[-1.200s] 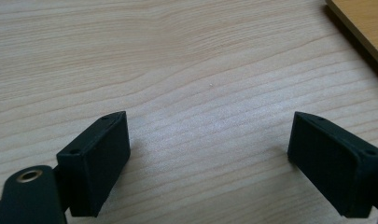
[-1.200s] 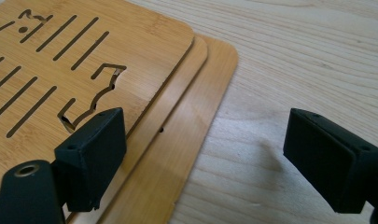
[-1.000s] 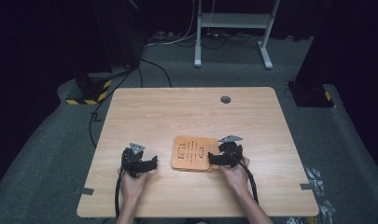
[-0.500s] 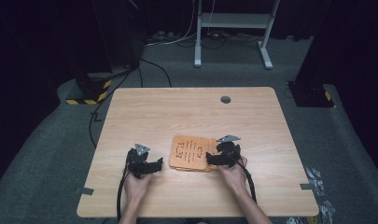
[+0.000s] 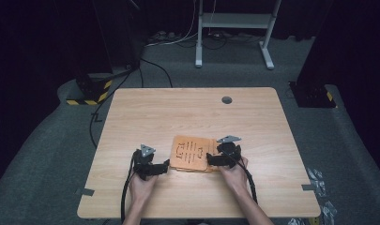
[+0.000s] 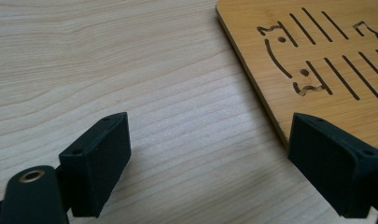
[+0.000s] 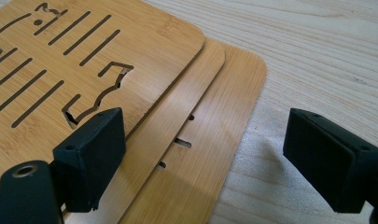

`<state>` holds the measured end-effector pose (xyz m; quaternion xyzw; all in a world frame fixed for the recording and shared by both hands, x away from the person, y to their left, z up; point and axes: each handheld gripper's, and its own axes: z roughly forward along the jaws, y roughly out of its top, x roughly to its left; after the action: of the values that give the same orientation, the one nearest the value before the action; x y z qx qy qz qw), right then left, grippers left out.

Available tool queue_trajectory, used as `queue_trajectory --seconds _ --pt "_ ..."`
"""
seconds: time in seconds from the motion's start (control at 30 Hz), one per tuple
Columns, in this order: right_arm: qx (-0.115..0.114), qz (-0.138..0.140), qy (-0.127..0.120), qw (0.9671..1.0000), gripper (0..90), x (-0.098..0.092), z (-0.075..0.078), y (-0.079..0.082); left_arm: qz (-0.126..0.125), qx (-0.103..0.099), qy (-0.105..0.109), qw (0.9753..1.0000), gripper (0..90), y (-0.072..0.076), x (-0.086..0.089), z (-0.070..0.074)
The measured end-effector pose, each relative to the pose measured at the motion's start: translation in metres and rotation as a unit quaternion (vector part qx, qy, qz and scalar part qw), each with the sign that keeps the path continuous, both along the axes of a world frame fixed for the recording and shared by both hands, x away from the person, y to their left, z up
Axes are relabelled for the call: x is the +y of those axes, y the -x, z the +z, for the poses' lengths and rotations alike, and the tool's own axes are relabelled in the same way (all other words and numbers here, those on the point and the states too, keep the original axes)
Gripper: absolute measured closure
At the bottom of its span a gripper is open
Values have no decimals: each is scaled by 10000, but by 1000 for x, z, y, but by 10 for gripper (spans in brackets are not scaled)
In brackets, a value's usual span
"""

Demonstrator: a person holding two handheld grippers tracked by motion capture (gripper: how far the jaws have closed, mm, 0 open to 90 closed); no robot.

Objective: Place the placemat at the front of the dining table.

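Low in the high view, a stack of bamboo boards lay on the table, three fanned layers by the right gripper view. Left gripper sat at the stack's left edge, jaws wide, empty, one jaw over the top board. Right gripper stood at the right edge, jaws wide, holding nothing. Judged step: approach, both sides. Next move likely calls for closing on an edge or squaring the stack.

Lab or studio: lone wooden table, dark curtained surround, floor cables, hazard-striped base.
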<state>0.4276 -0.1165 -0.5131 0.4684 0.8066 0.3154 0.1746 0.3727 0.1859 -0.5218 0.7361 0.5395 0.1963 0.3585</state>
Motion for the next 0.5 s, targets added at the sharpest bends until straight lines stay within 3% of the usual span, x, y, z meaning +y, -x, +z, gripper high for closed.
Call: queue_trajectory --seconds 0.37,0.5 --pt "-9 13 28 10000 129 -1 -1 -1 81 -5 -82 9999 145 -1 -3 0" --pt "1 12 12 10000 129 -1 -1 -1 80 -125 -64 9999 148 2 -5 4"
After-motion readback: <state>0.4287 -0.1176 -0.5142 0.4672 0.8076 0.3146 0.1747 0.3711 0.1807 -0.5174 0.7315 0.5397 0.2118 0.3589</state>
